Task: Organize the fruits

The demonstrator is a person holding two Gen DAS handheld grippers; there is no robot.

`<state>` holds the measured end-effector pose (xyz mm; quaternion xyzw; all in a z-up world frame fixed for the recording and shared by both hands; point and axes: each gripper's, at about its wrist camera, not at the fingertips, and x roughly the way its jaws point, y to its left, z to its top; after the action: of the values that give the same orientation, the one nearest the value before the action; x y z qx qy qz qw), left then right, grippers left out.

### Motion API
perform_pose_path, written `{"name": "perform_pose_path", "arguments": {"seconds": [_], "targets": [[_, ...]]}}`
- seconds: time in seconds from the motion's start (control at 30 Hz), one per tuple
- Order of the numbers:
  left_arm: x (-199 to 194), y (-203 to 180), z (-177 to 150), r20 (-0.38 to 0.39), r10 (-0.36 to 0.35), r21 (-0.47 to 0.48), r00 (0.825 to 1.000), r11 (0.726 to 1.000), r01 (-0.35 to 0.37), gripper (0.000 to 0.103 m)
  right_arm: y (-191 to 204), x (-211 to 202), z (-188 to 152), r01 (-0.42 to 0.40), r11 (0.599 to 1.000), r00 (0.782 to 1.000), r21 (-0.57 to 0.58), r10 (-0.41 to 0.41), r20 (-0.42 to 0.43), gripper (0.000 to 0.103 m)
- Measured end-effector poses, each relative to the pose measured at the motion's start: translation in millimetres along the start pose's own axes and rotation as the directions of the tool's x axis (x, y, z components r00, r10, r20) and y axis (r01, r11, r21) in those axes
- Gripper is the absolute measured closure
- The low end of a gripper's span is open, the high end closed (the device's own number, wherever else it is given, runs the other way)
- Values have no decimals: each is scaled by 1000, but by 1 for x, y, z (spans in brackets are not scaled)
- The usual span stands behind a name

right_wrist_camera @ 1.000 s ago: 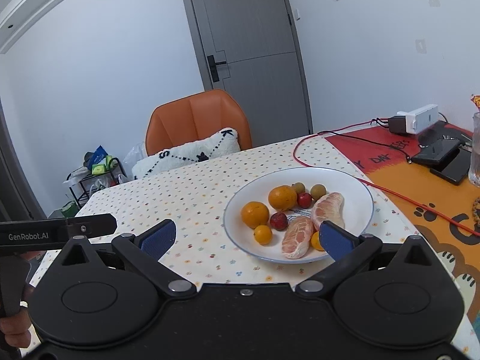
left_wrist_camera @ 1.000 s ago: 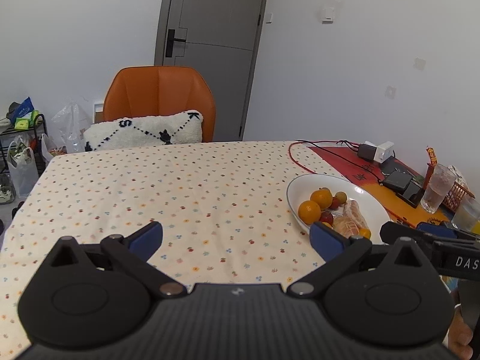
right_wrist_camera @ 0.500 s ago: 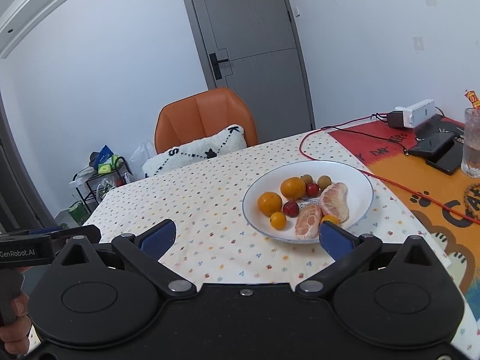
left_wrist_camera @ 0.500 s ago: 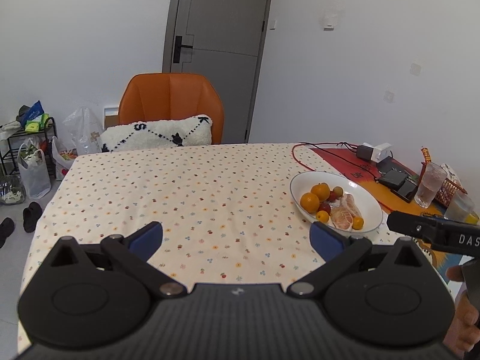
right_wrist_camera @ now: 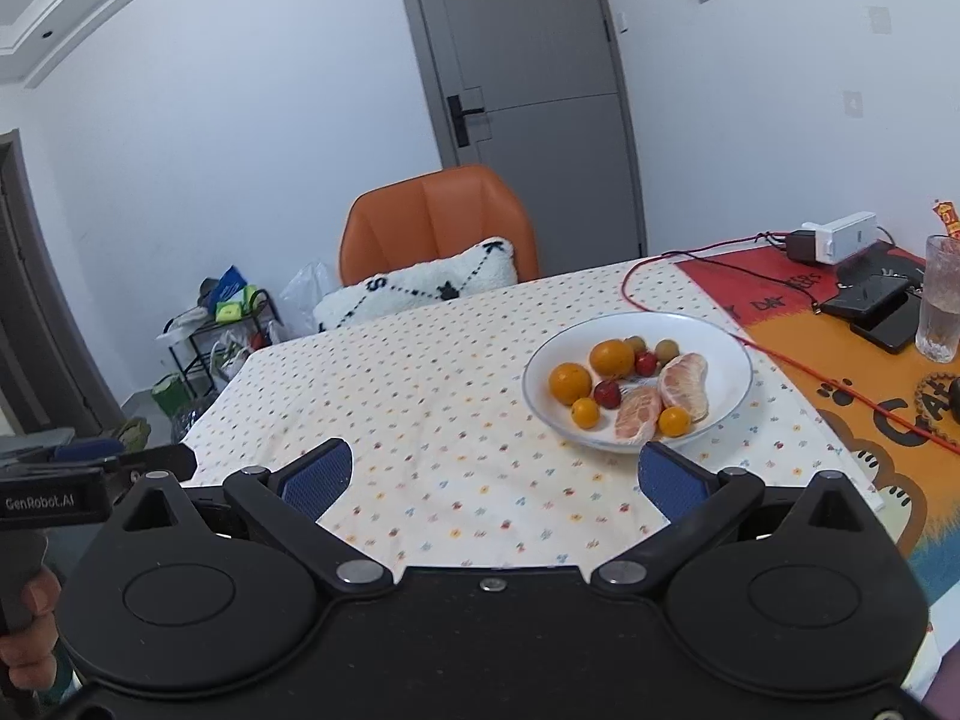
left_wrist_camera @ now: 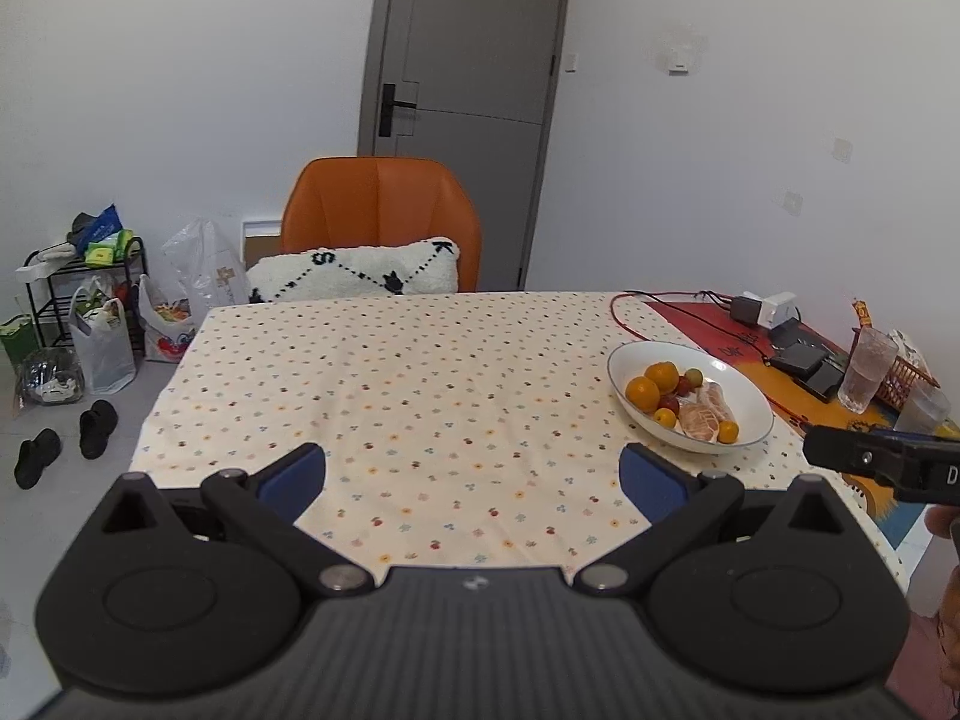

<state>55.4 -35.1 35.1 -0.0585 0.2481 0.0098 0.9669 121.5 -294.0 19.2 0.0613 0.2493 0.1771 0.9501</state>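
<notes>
- Left hand-held gripper (left_wrist_camera: 473, 473): jaws spread wide, nothing between the blue pads (left_wrist_camera: 294, 476), held above the near edge of the surface (left_wrist_camera: 420, 372).
- Right hand-held gripper (right_wrist_camera: 491, 476): jaws likewise wide, holding nothing, above the same near edge.
- Bowl (right_wrist_camera: 729, 354) of fruit: ahead and slightly right of the right hand-held gripper, just beyond its right pad (right_wrist_camera: 671, 483); well ahead and to the right of the left one, apart from both.
- In the bowl: two oranges (right_wrist_camera: 570, 383) side by side on the left half, two small orange fruits (right_wrist_camera: 584, 411) nearer the front rim, two red fruits (right_wrist_camera: 607, 393) between them, two small greenish fruits (right_wrist_camera: 666, 350) at the back.
- Two peeled citrus segments (right_wrist_camera: 683, 386) lying in the front right of the bowl, touching each other.
- Red cable (right_wrist_camera: 660, 258) running past the bowl's right side, ahead and right of the right hand-held gripper.
- Glass (right_wrist_camera: 942, 300), dark phones (right_wrist_camera: 870, 300) and a white charger (right_wrist_camera: 840, 237) on the orange mat (right_wrist_camera: 840, 360), far right of both hand-held grippers.
- Orange chair (left_wrist_camera: 384, 210) with a white cushion (left_wrist_camera: 354, 273) straight ahead of the left hand-held gripper, past the far edge of the surface.
- Grey door (left_wrist_camera: 474, 90) behind the chair.
</notes>
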Motion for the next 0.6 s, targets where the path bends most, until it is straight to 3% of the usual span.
{"name": "perform_pose_path", "arguments": {"seconds": [0.6], "targets": [[-42,26,-8,14,27,9,1000,1000,-27,0,38,-38,-8,-48,994,999,-95,50,20,0]]}}
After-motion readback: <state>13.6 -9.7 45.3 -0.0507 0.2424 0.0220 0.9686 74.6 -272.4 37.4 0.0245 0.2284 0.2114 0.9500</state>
